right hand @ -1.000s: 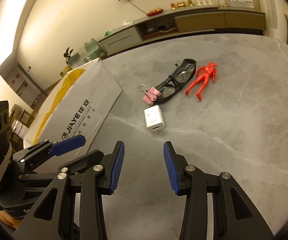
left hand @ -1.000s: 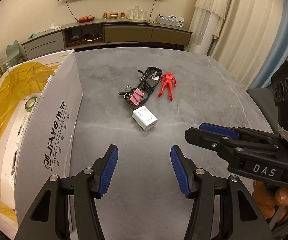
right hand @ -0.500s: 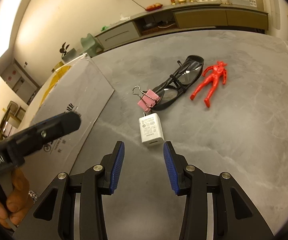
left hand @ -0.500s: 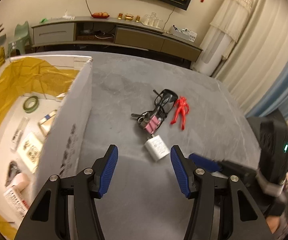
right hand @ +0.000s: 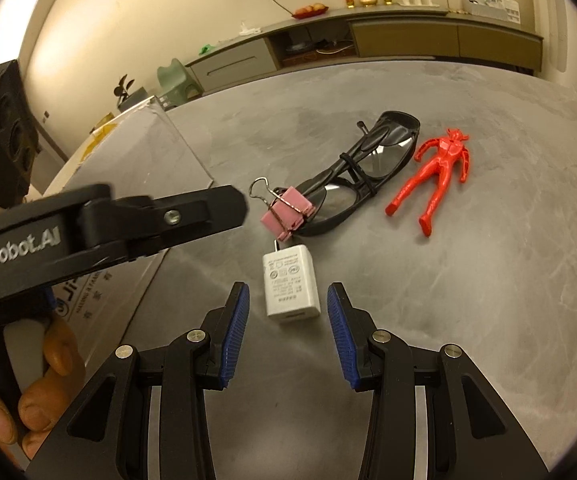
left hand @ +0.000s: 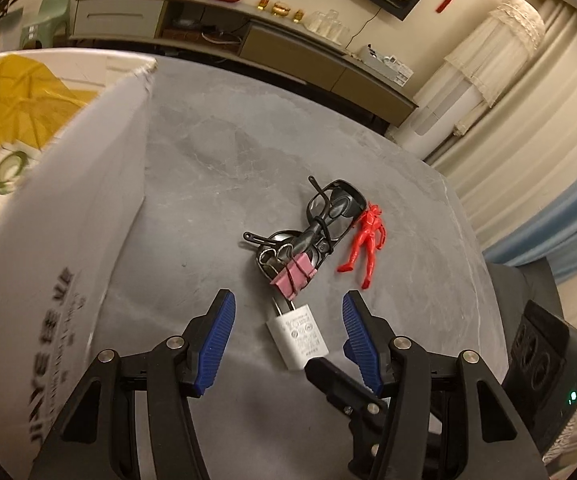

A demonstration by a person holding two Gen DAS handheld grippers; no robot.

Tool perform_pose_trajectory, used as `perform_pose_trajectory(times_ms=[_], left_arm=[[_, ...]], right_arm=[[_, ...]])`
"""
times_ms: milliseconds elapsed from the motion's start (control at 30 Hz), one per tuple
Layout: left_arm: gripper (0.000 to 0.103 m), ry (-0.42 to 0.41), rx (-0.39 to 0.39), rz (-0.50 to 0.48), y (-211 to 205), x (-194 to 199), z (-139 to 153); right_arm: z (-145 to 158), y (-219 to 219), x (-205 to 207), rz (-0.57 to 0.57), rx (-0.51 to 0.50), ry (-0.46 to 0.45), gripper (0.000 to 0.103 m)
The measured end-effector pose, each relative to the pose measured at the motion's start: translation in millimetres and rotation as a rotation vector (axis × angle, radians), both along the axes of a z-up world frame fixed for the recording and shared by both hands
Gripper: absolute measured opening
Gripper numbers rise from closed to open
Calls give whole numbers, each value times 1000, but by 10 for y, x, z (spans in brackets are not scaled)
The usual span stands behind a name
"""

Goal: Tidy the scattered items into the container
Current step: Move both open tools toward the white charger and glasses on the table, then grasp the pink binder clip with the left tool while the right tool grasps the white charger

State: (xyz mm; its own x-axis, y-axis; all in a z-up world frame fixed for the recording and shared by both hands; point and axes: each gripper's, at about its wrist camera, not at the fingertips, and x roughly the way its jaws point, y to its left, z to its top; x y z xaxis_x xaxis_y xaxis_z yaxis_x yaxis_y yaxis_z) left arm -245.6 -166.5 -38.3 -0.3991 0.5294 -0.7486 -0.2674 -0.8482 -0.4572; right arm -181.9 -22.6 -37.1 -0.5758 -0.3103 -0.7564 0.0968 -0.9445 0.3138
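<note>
Beside the box [left hand: 68,208], four items left on the counter [right hand: 488,280]: charger [right hand: 291,285], clip [right hand: 286,214], glasses [right hand: 368,176], figure [right hand: 436,172]; both hand-held grippers [right hand: 288,332] spread wide, empty.

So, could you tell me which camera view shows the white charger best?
The right wrist view: the white charger lies unobstructed just ahead of the open right gripper, its printed face square to the lens. In the left wrist view the charger is seen obliquely, with the right gripper's tip close against its near corner.
</note>
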Motion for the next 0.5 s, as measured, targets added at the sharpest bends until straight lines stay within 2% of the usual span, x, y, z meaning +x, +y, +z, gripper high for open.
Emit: perform_pose_trajectory(times_ms=[500], left_arm=[[58, -88, 54, 40, 125, -333, -269]], right_arm=[[-201, -125, -178, 31, 114, 17, 43]])
